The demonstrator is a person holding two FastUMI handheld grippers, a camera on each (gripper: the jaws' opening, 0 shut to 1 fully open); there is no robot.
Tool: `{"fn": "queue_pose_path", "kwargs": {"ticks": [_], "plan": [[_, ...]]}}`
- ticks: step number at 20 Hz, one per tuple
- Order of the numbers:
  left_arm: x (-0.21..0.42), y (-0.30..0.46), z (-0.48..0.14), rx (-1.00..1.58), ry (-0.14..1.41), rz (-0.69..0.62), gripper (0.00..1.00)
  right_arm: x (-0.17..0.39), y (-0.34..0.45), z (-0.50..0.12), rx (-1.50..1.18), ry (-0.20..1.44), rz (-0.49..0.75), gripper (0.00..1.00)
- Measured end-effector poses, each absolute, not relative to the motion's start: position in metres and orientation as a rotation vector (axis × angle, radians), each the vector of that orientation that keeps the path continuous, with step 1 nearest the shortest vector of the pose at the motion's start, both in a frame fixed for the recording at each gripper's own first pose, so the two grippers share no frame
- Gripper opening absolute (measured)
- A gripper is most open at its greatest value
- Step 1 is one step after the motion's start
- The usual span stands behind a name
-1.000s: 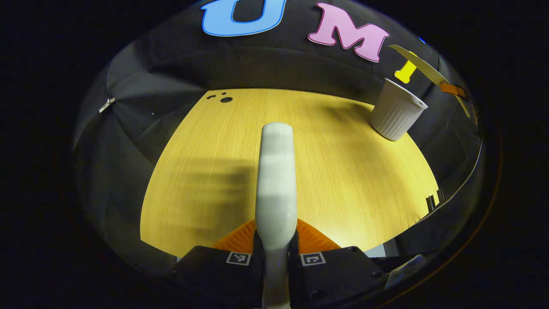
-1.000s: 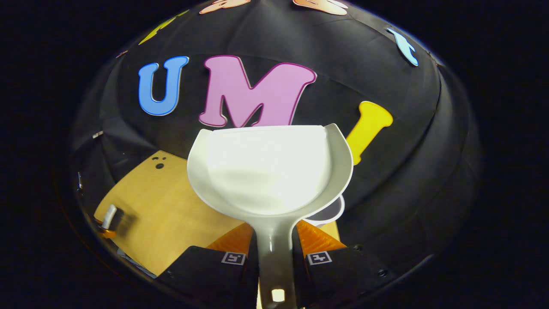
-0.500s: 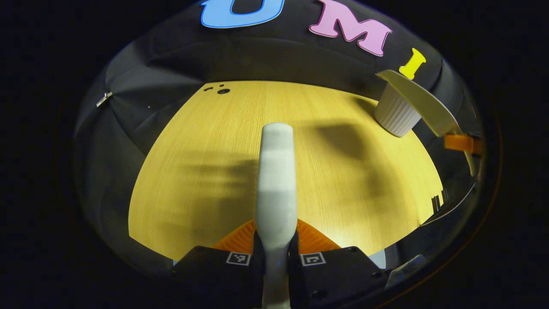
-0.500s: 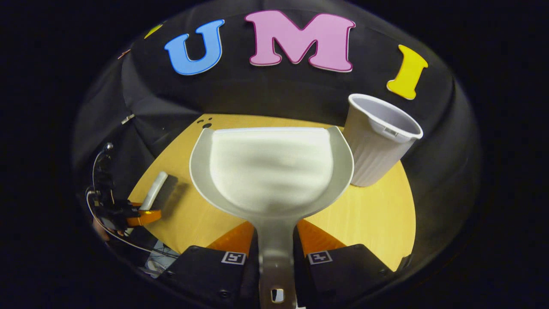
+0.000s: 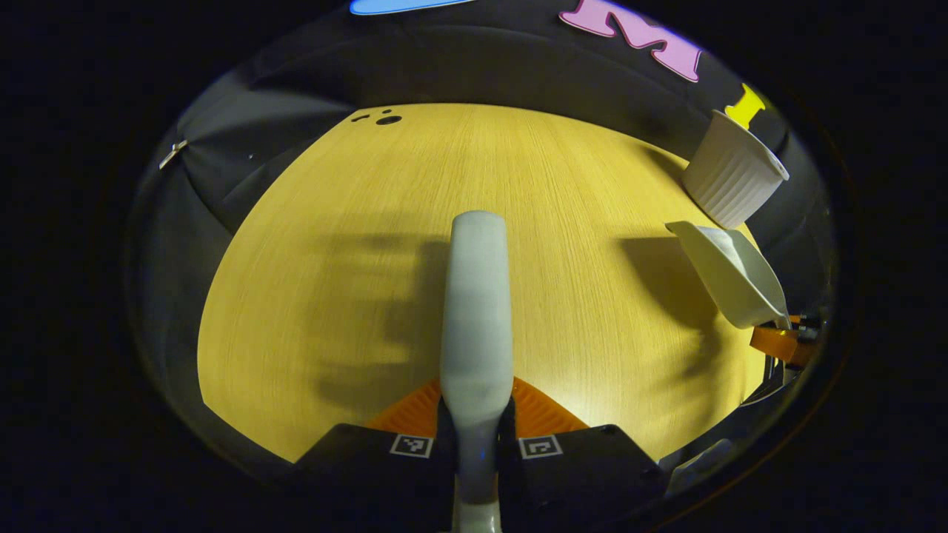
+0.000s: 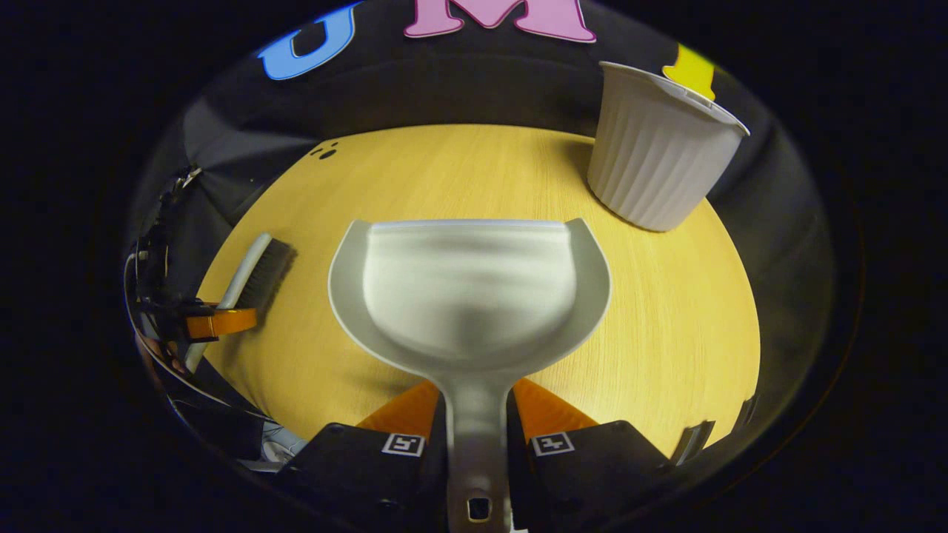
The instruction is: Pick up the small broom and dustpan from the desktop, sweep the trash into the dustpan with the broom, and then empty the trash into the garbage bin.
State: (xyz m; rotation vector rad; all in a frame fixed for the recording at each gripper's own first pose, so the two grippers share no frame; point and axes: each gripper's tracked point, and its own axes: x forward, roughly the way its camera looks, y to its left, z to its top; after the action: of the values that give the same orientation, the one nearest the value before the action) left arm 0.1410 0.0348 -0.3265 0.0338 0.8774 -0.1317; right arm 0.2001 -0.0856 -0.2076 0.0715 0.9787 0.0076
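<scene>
In the left gripper view my left gripper (image 5: 475,426) is shut on the handle of the small pale broom (image 5: 475,311), which points forward low over the wooden desktop (image 5: 355,222). In the right gripper view my right gripper (image 6: 476,429) is shut on the handle of the white dustpan (image 6: 468,292), whose empty scoop hangs just above the desktop (image 6: 666,311). The ribbed white garbage bin (image 6: 655,148) stands upright ahead and right of the pan. At the left of that view are the broom (image 6: 255,270), bristles down, and the left gripper (image 6: 211,322). The dustpan (image 5: 729,274) and bin (image 5: 733,178) show far right in the left gripper view.
A few small dark holes (image 5: 385,119) mark the desktop's far left corner. Black cloth walls close off the back and both sides. The table's near edge runs just under both grippers. A metal clip (image 5: 173,153) hangs on the left wall.
The dustpan has come down from over the bin and now hangs low over the desktop, left of the bin. The broom has also sunk toward the table.
</scene>
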Motion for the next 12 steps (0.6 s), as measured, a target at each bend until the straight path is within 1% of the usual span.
{"fn": "queue_pose_path", "kwargs": {"ticks": [1, 2, 3, 4, 5, 6, 7, 8, 12], "plan": [[0.144, 0.032, -0.327, 0.057, 0.879, -0.125, 0.27, 0.202, -0.085, -0.205, 0.086, 0.996, -0.004, 0.37], [0.146, 0.028, -0.327, 0.084, 0.886, -0.118, 0.27, 0.204, -0.084, -0.201, 0.094, 1.010, -0.013, 0.37], [0.149, 0.023, -0.326, 0.110, 0.884, -0.114, 0.27, 0.203, -0.085, -0.201, 0.097, 1.028, -0.016, 0.41], [0.148, 0.019, -0.326, 0.136, 0.885, -0.112, 0.28, 0.202, -0.083, -0.200, 0.100, 1.050, -0.020, 0.37], [0.147, 0.018, -0.330, 0.158, 0.885, -0.107, 0.28, 0.199, -0.084, -0.206, 0.102, 1.054, -0.026, 0.38], [0.147, 0.018, -0.329, 0.174, 0.885, -0.103, 0.28, 0.200, -0.080, -0.208, 0.105, 1.060, -0.023, 0.34], [0.148, 0.015, -0.327, 0.182, 0.877, -0.101, 0.28, 0.202, -0.077, -0.212, 0.112, 1.064, -0.023, 0.42], [0.148, 0.013, -0.326, 0.189, 0.880, -0.099, 0.28, 0.203, -0.074, -0.215, 0.119, 1.073, -0.020, 0.37], [0.143, 0.006, -0.327, 0.215, 0.889, -0.089, 0.32, 0.196, -0.065, -0.220, 0.124, 1.135, 0.010, 0.38]]}}
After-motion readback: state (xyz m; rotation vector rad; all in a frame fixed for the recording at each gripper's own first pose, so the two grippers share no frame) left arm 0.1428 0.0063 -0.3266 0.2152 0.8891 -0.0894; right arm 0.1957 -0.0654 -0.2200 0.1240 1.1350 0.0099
